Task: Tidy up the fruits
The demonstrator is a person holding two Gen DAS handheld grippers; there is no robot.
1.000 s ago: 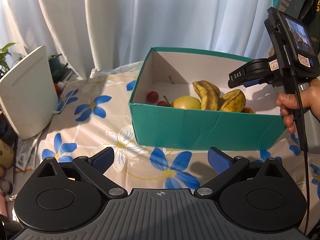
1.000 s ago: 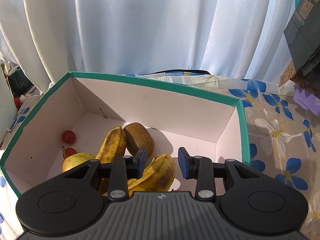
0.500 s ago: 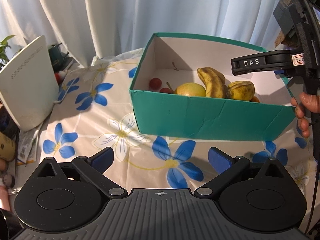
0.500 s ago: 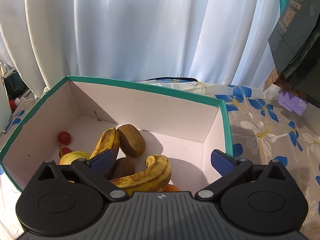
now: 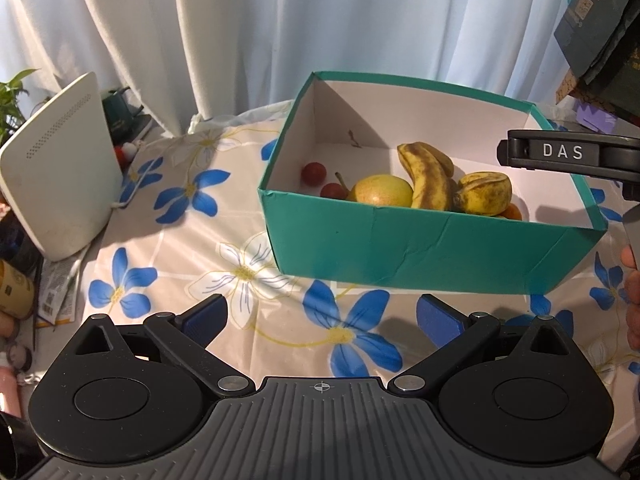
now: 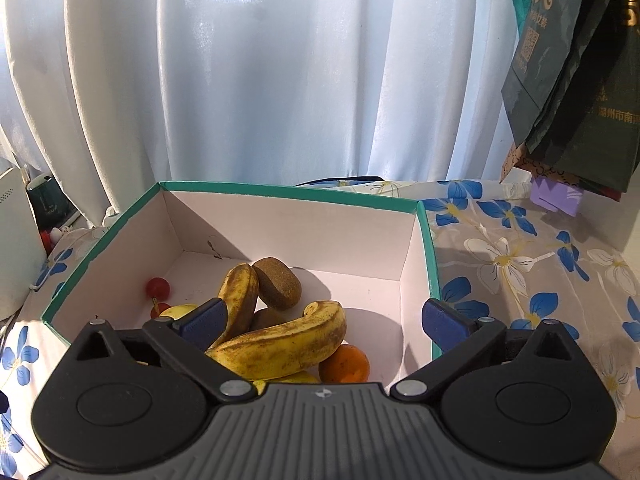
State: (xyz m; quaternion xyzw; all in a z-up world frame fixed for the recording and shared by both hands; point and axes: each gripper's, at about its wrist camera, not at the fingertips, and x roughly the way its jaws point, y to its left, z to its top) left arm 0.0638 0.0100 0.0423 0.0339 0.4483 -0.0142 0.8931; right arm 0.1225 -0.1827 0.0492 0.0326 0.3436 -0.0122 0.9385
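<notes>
The flower-patterned tabletop [image 5: 168, 216] is carrying a teal box [image 5: 420, 248] that is holding two bananas [image 6: 280, 350], a kiwi [image 6: 278, 282], an apple [image 5: 380, 196], an orange [image 6: 346, 364] and small red fruits [image 5: 313, 172], while the right hand-held gripper [image 6: 320, 322] is hovering above them spread wide and empty, having just been opening, and the left hand-held gripper [image 5: 320, 314] is gaping empty before the box.

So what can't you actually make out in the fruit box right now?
- Left wrist view: the orange fruit mostly hidden behind the box front wall.
- Right wrist view: yellow pear hidden behind the right gripper.
- Second kiwi mostly covered by bananas.
</notes>
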